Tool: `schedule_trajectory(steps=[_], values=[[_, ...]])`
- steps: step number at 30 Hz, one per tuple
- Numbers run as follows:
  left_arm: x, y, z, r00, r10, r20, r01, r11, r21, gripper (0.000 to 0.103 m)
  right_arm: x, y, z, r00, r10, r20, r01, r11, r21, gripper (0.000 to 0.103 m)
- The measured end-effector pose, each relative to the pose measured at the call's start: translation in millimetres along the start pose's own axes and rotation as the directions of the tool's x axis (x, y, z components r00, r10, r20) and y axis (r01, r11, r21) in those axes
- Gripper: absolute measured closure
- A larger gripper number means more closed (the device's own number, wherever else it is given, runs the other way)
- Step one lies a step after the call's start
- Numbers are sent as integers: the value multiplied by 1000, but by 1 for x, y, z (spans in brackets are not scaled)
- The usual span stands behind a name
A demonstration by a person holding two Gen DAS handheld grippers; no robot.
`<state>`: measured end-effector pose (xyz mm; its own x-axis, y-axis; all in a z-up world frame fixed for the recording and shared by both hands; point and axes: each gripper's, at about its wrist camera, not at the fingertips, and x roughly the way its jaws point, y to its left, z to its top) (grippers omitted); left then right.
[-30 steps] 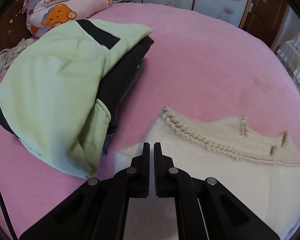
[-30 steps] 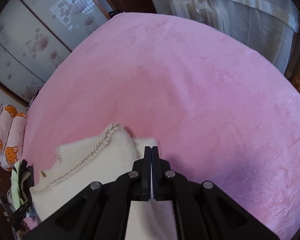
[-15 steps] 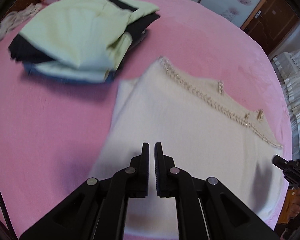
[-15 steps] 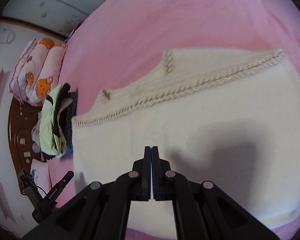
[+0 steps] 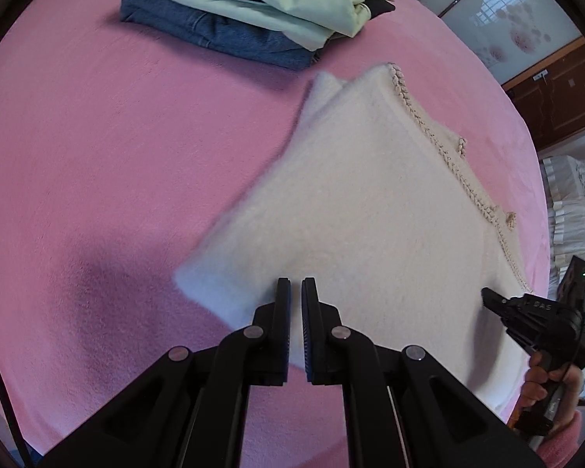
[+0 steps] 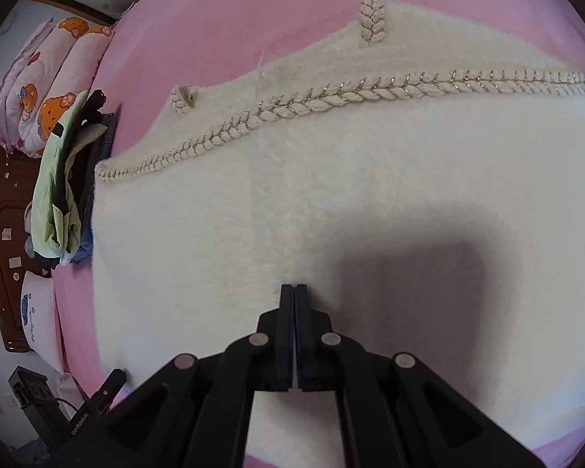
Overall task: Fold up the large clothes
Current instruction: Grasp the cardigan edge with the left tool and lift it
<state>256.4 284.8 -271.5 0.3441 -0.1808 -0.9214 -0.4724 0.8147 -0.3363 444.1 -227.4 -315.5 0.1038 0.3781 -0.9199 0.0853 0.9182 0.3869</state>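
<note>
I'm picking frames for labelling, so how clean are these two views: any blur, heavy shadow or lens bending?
Left wrist view: the sweater's near-left edge is smeared by motion blur, the folded pile stays sharp, and a soft shadow darkens the pink bed. Right wrist view: the braid trim is crisp, and a broad dark shadow lies on the sweater right of the tool. Both views bow strongly, with black corners.
</note>
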Motion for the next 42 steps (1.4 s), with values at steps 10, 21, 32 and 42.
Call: schedule_trajectory(steps=[10,21,32,42], values=[[-3,43,-33,989,-140,-49,125,964,-233,66,3,10,-4,997,-68,25,70,994,-87,103],[39,72,-38,942,-332,60,332,885,-325,43,3,0,-3,1000,-9,12,9,998,-56,103],[68,51,13,926,-364,101,378,897,-228,43,3,-2,-5,1000,2,31,0,999,-43,103],[52,49,7,923,-351,159,377,909,-178,75,5,-7,-6,999,11,51,-12,1000,18,103]])
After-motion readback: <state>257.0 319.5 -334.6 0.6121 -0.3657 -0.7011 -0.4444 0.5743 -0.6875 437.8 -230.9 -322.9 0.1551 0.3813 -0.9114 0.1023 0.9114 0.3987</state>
